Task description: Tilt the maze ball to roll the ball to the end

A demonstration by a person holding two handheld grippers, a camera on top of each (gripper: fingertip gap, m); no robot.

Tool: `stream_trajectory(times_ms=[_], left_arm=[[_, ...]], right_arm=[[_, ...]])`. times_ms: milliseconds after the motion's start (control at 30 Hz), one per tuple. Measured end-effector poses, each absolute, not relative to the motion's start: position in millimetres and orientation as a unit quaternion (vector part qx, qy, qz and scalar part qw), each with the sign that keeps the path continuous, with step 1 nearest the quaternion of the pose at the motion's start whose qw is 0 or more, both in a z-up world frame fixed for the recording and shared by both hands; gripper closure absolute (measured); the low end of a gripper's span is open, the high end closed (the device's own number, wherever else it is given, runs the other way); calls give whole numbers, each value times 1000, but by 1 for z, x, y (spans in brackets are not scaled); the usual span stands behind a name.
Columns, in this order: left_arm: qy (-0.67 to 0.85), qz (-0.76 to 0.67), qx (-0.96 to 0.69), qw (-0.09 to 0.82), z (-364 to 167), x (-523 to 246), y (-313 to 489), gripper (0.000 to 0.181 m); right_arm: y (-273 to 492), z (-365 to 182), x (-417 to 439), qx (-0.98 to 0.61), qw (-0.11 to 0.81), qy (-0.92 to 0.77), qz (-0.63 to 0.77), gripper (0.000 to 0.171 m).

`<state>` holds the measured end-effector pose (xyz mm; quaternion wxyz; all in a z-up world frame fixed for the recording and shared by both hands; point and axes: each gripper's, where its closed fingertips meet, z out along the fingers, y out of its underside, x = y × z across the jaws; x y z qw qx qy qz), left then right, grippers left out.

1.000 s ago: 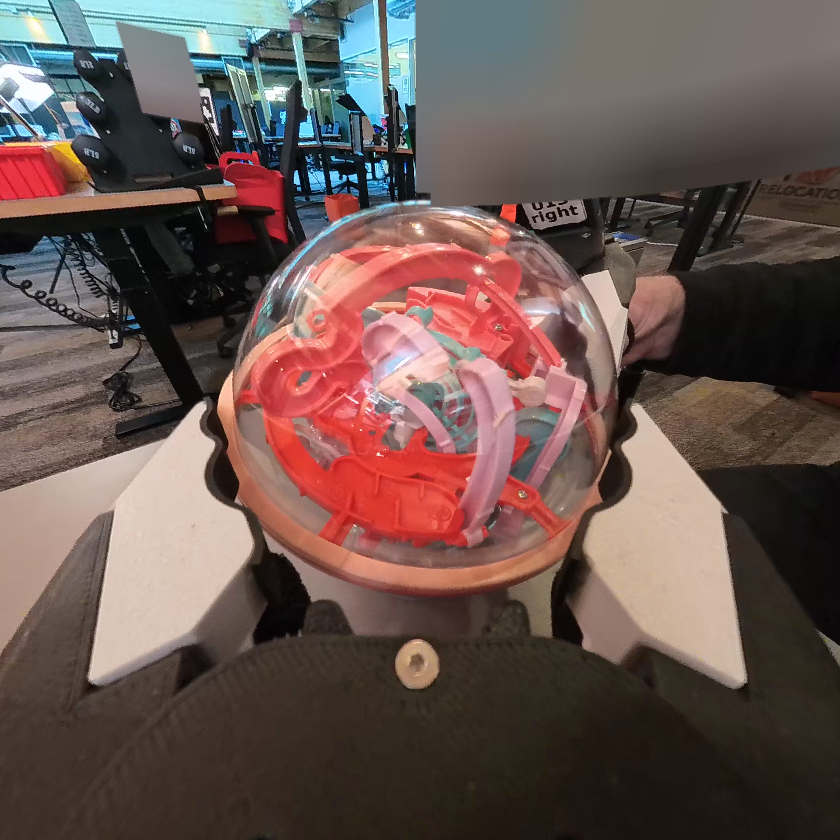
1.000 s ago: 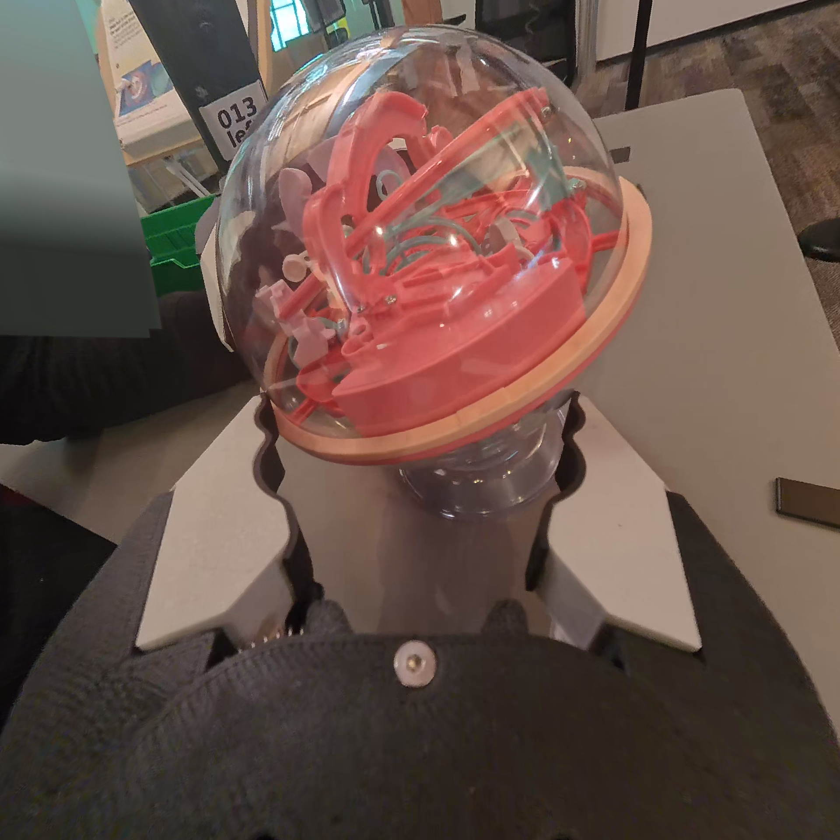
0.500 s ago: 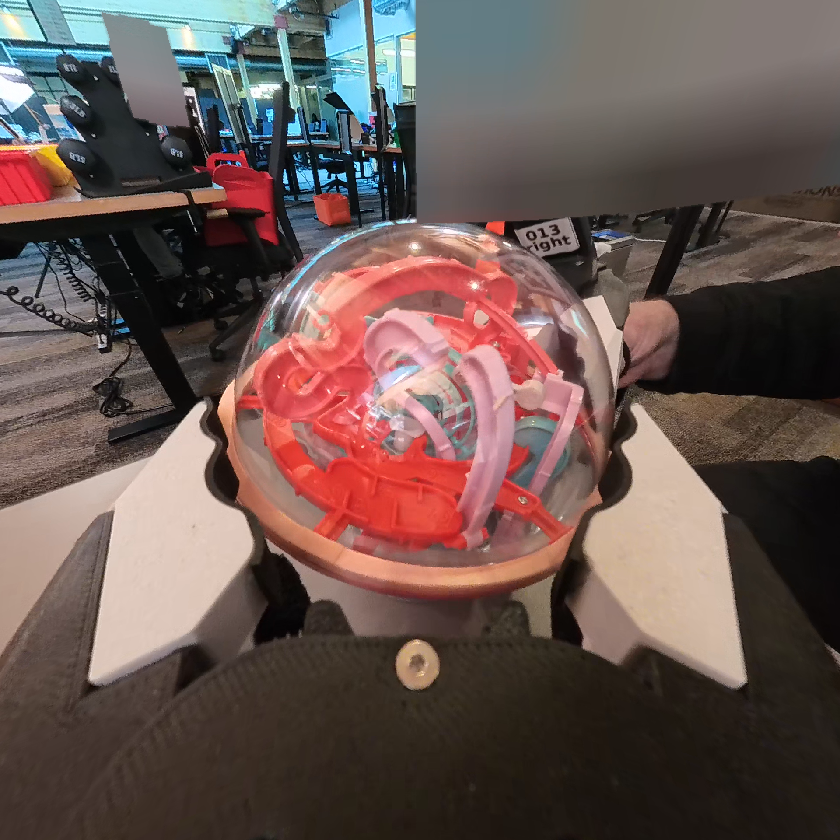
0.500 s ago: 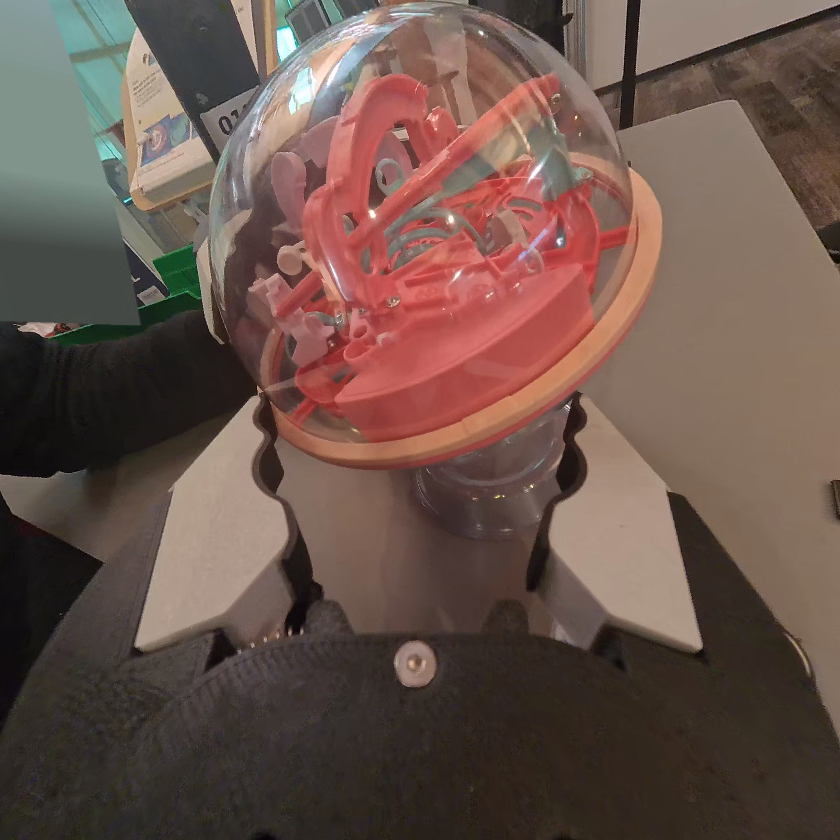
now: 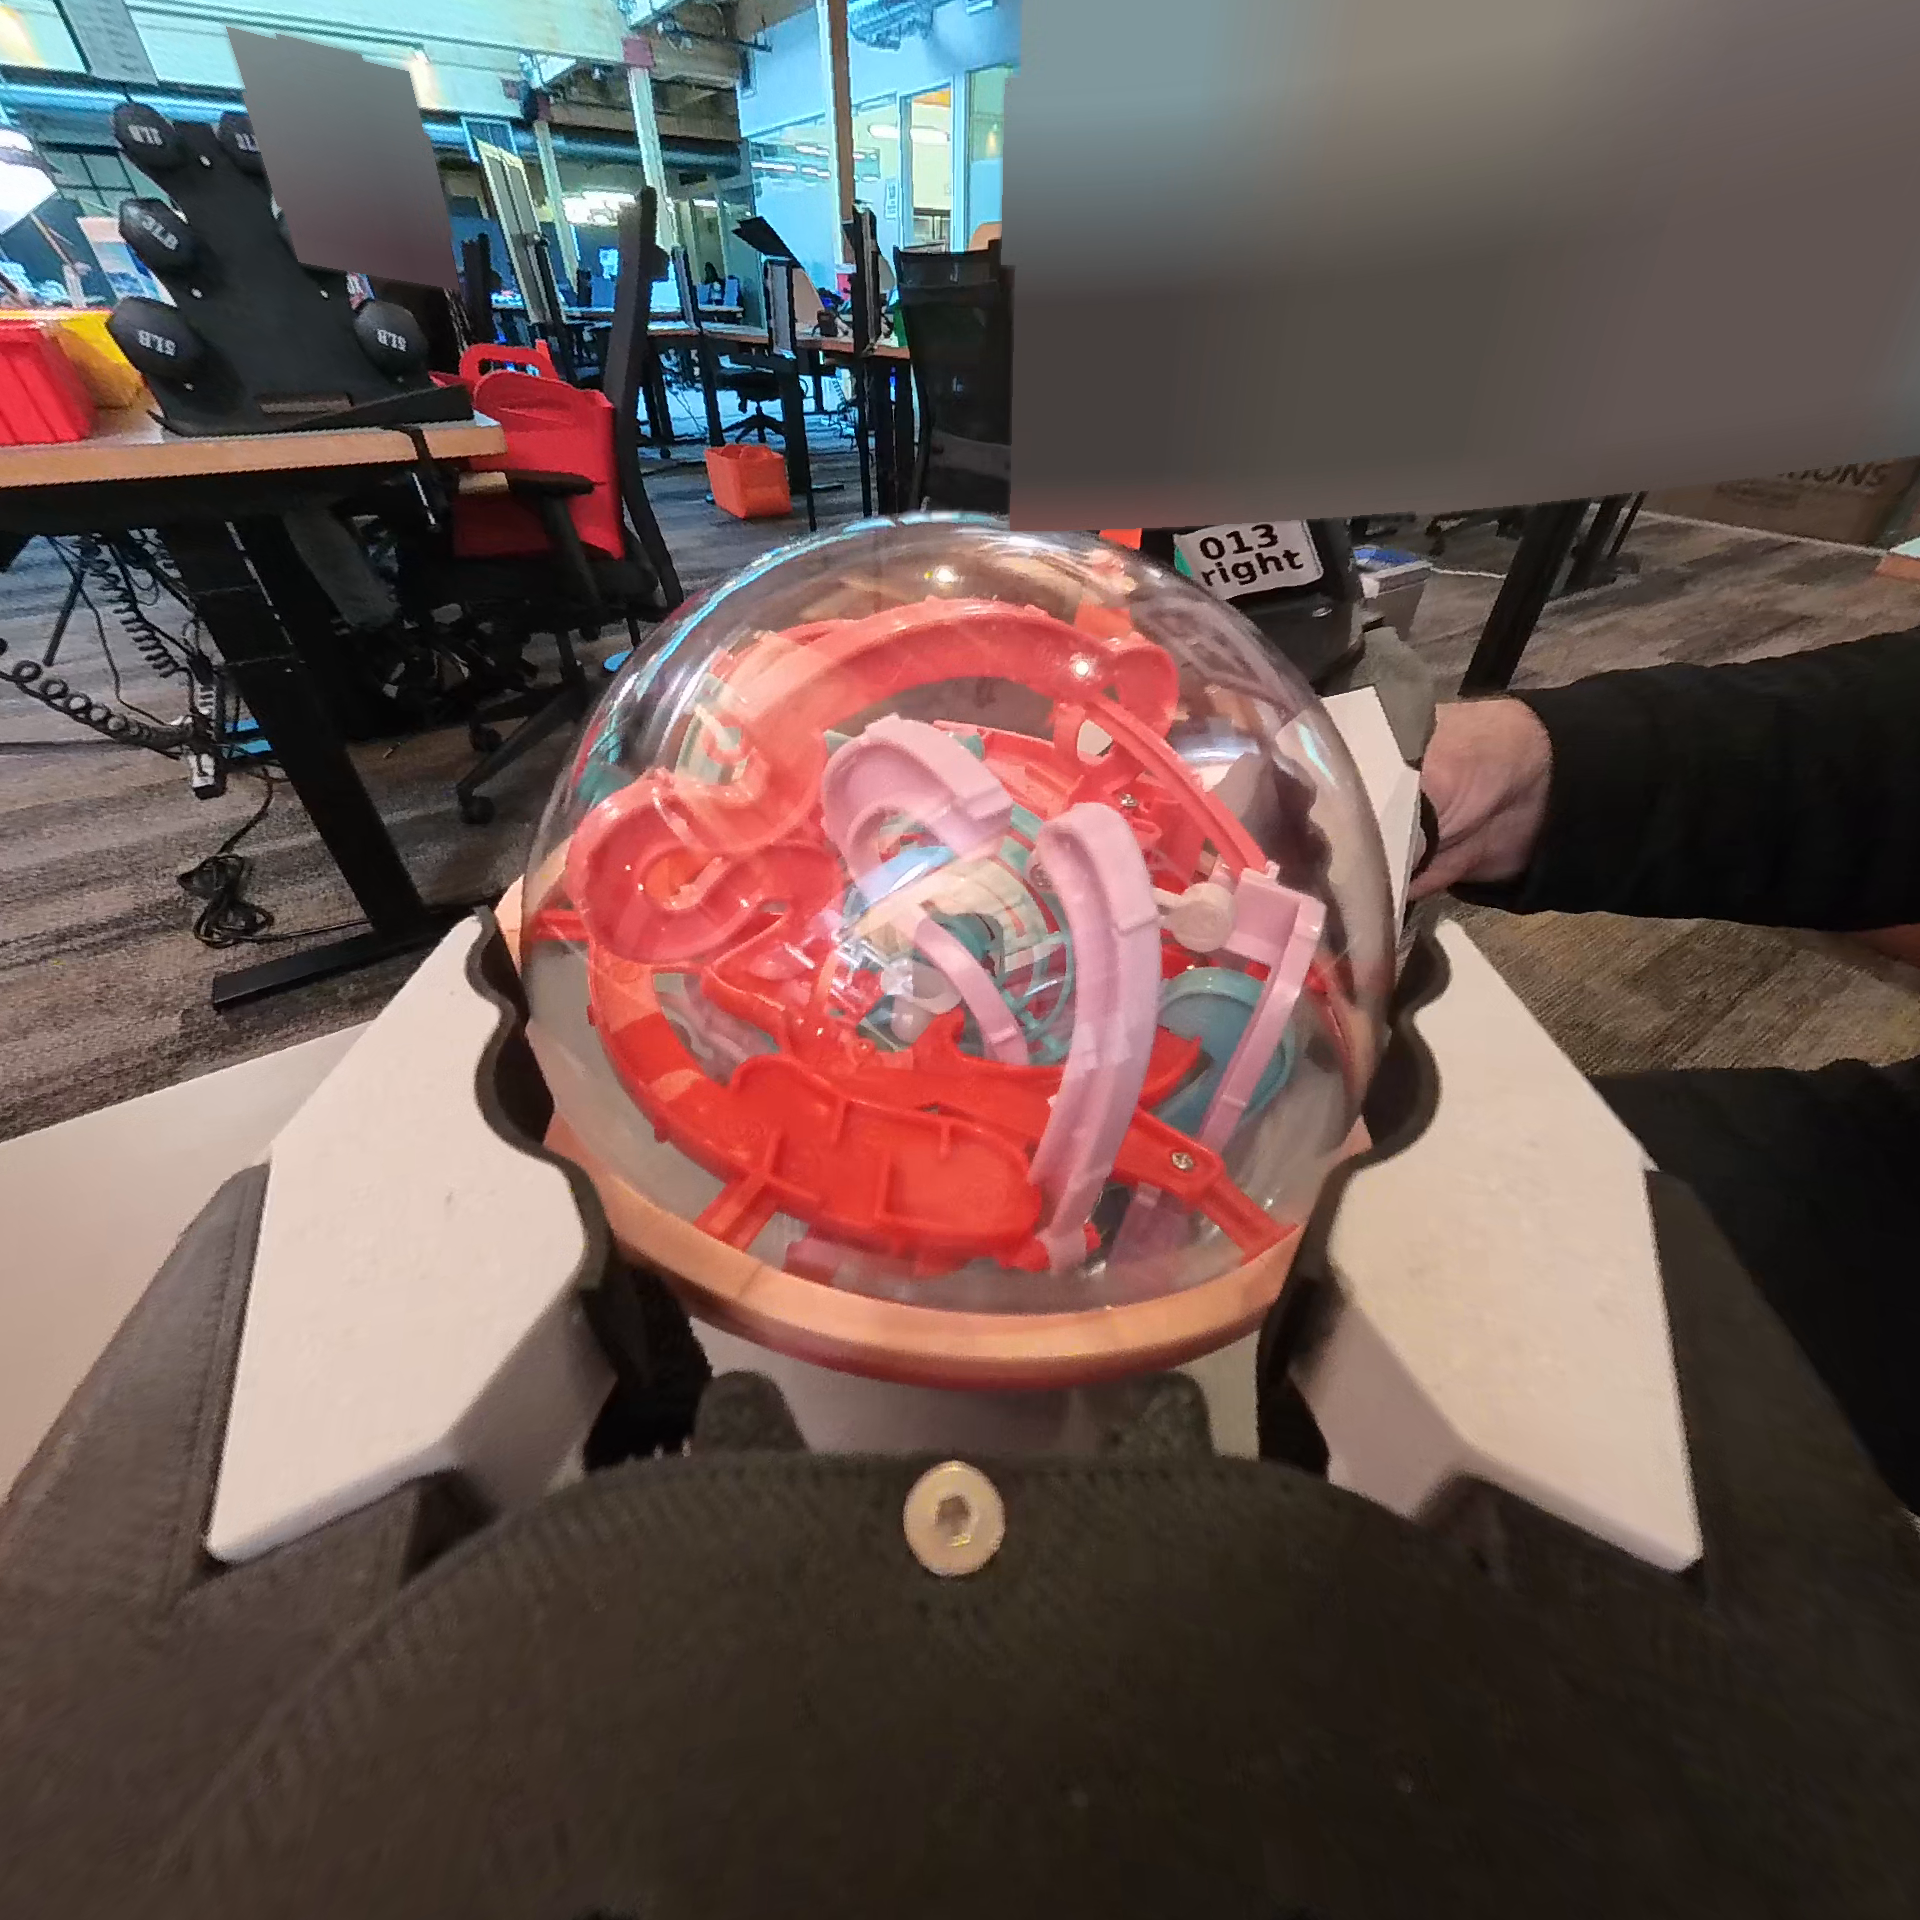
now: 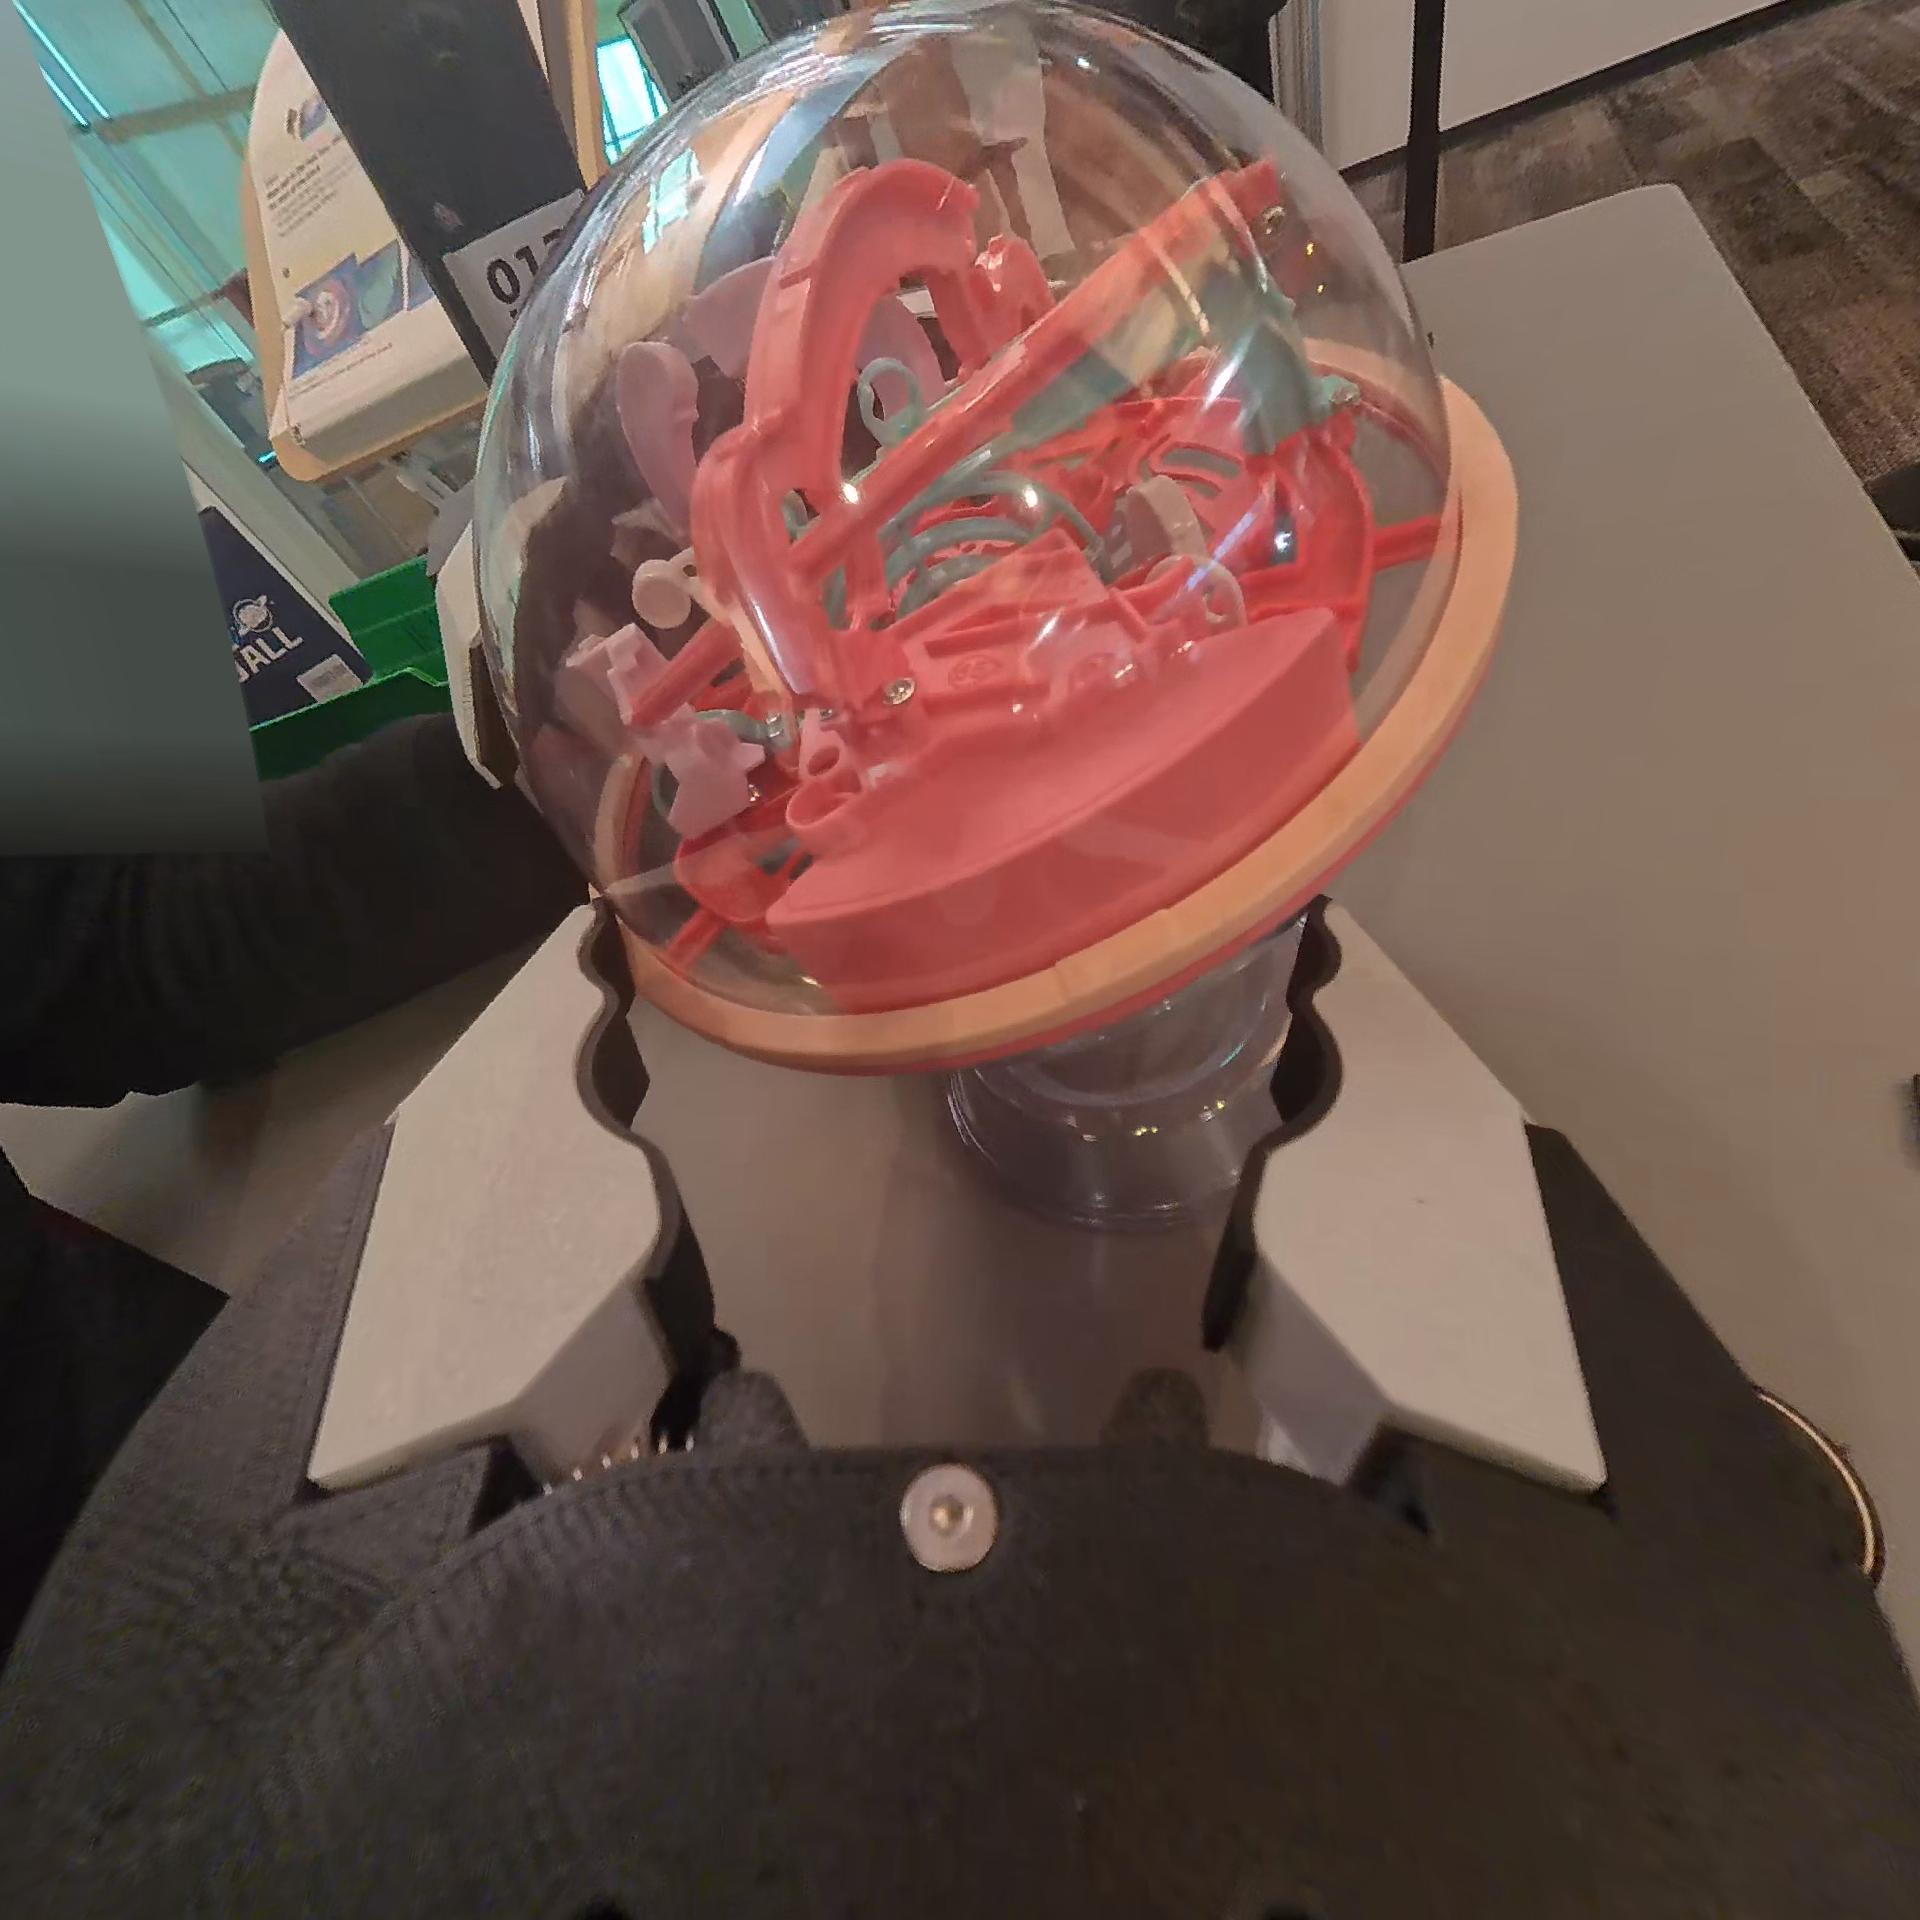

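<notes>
The maze ball (image 5: 956, 935), a clear sphere with red, pink and teal tracks and a tan ring round its middle, is held up between both claws over the grey tabletop (image 6: 1621, 727). The left claw (image 5: 956, 997) is clamped on its sides, white fingers (image 5: 416, 1195) pressing at the ring. The right claw (image 6: 961, 997) grips it from the opposite side, the ring tilted down toward its left. A clear stand (image 6: 1112, 1132) sits on the tabletop below. A hand (image 5: 1486, 800) in a dark sleeve holds the right claw.

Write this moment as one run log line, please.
clear plastic maze sphere with red tracks | tilted, peach ring slanted | left gripper shut on it | right gripper shut on it
</notes>
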<state>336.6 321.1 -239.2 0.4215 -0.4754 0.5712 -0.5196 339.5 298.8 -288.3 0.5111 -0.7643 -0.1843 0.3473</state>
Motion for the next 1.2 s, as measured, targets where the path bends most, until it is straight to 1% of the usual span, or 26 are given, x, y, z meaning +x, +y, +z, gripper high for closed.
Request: stream_trajectory(times_ms=[700,1100,1200], left_arm=[[555,-547,-489,392,-234,337,320,24],[575,-545,-469,391,-230,337,325,24],[581,-545,-471,377,-235,340,331,24]], right_arm=[[294,-283,337,-778,490,-148,363,47],[302,-279,337,-775,522,-134,331,46],[308,-283,339,-779,520,-125,327,46]])
